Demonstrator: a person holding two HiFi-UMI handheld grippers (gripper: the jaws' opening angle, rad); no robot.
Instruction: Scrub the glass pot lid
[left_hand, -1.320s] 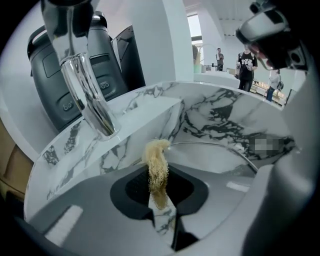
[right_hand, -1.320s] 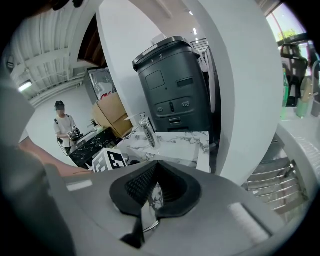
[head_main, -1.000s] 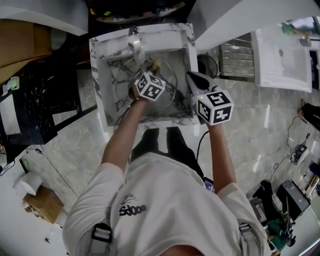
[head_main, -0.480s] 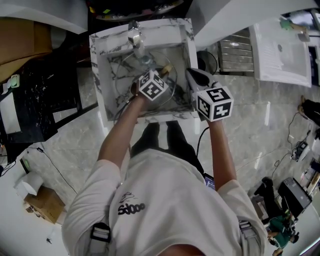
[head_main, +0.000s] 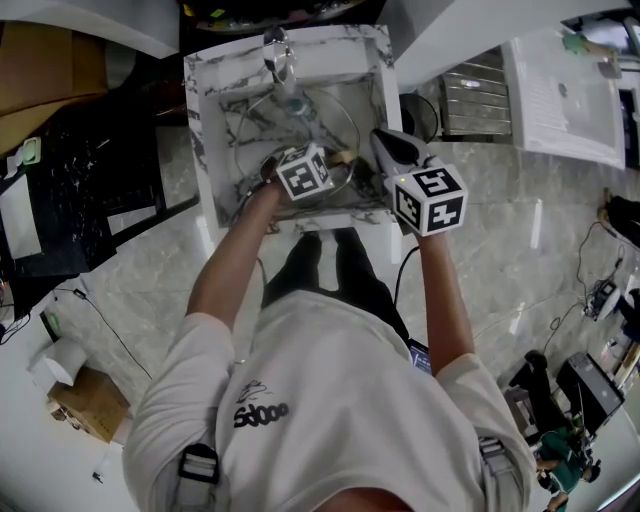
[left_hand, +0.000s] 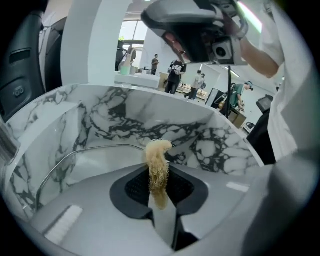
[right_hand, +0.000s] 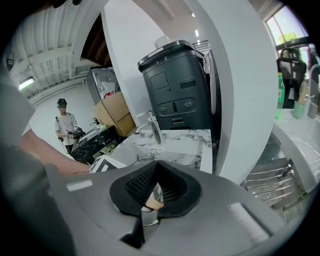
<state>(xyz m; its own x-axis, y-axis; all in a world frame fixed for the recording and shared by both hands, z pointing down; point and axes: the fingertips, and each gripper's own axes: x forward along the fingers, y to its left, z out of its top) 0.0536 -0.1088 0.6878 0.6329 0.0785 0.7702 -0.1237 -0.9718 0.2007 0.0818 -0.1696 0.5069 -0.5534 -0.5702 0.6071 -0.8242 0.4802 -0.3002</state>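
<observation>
Left hand-held gripper (left_hand: 158, 192) pinches upright loofah (left_hand: 158, 155); right hand-held gripper (right_hand: 156, 187) pinches tilted lid's knob (right_hand: 154, 205).

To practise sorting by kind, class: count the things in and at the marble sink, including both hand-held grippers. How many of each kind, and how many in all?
Grippers: 2 (left gripper, right gripper)
Glass pot lid: 1
Loofah scrubber: 1
Faucet: 1
Marble sink: 1
Total: 6

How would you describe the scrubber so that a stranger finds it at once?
Look into the white marble sink with dark veins. Near the glass lid, the left tongs pinch the scrubber: a pale yellow, fibrous tuft, the only fuzzy thing there.
</observation>
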